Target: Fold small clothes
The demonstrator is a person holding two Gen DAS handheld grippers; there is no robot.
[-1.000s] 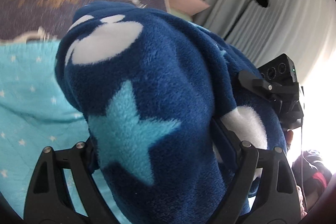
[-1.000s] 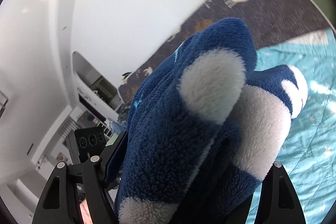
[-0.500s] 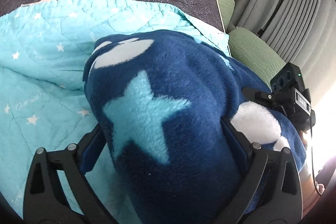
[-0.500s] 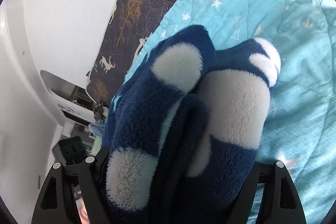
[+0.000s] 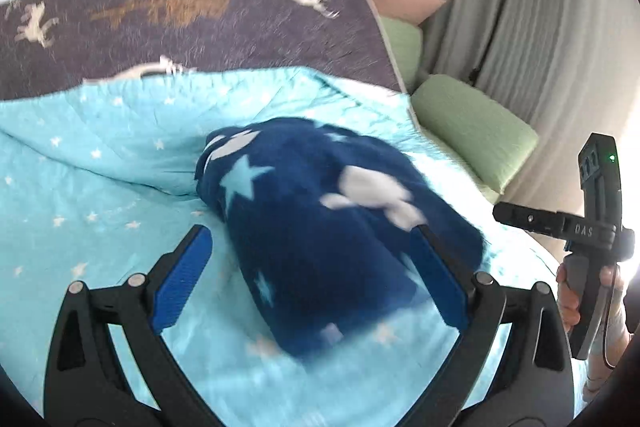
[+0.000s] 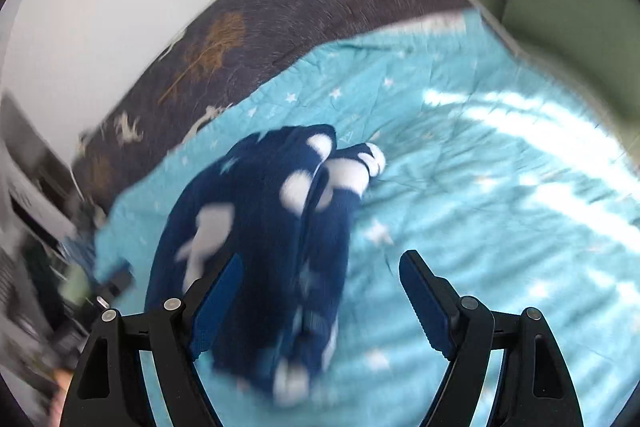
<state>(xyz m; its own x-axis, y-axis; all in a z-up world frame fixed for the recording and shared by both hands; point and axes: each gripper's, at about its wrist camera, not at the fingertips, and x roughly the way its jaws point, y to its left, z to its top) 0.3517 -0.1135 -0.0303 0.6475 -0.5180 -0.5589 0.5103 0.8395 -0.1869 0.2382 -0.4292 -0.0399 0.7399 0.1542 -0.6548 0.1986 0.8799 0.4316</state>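
The fleece (image 5: 320, 227), a dark blue folded bundle with white patches and pale stars, lay on the turquoise quilt (image 5: 100, 187) of the bed. The left claw (image 5: 308, 247) stood spread, having just opened wider and then eased in a little; its left pad (image 5: 182, 287) was clear of the cloth, while the right pad sat against the bundle's edge without pinching it. The right claw (image 6: 320, 275) was spread too, its left pad (image 6: 218, 307) just beside or touching the fleece (image 6: 260, 227), its right pad well apart over bare quilt (image 6: 500, 167). In the left view, a hand (image 5: 576, 291) held the right claw's handle at the far right. Both views were blurred. A dark deer-print blanket (image 5: 200, 19) lay beyond the quilt, green cushions (image 5: 472, 131) beside it.
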